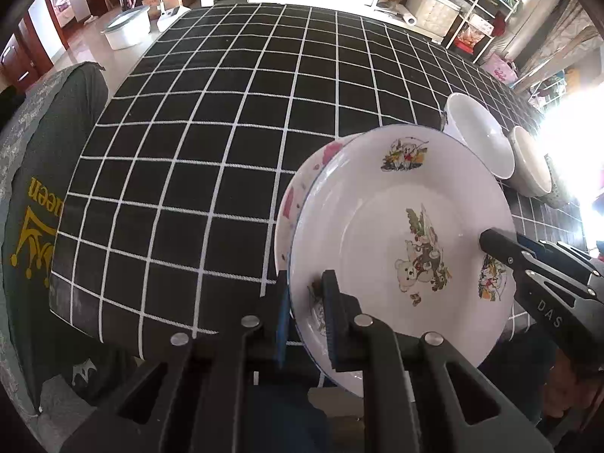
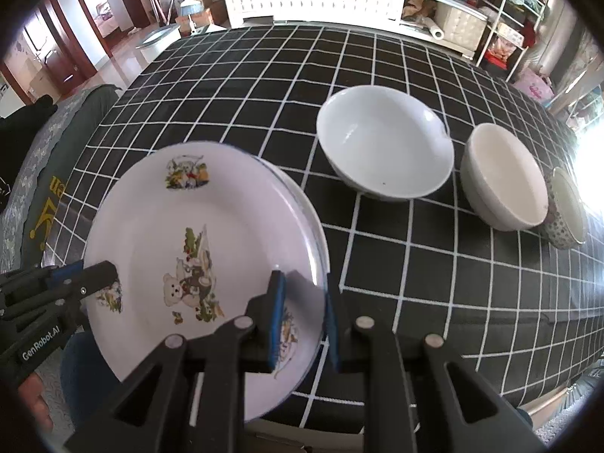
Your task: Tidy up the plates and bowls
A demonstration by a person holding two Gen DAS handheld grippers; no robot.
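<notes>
A white plate with bear pictures (image 1: 377, 219) (image 2: 181, 226) is held tilted over the near left part of the table. My left gripper (image 1: 307, 313) is shut on its left rim. My right gripper (image 2: 304, 302) is shut on its right rim. Each gripper shows in the other view, the right gripper (image 1: 494, 243) and the left gripper (image 2: 105, 271). Close under it is a second plate with pink marks (image 1: 288, 204); I cannot tell whether the jaws pinch it too. To the right stand a large white bowl (image 2: 385, 147), a cream bowl (image 2: 506, 177) and a small patterned bowl (image 2: 566, 211).
The table has a black cloth with a white grid (image 1: 226, 151). A seat draped in dark green cloth with a yellow crown print (image 1: 37, 207) stands against its left edge. A white basin (image 1: 128, 30) sits on the floor beyond, and shelves (image 2: 506, 22) line the far right.
</notes>
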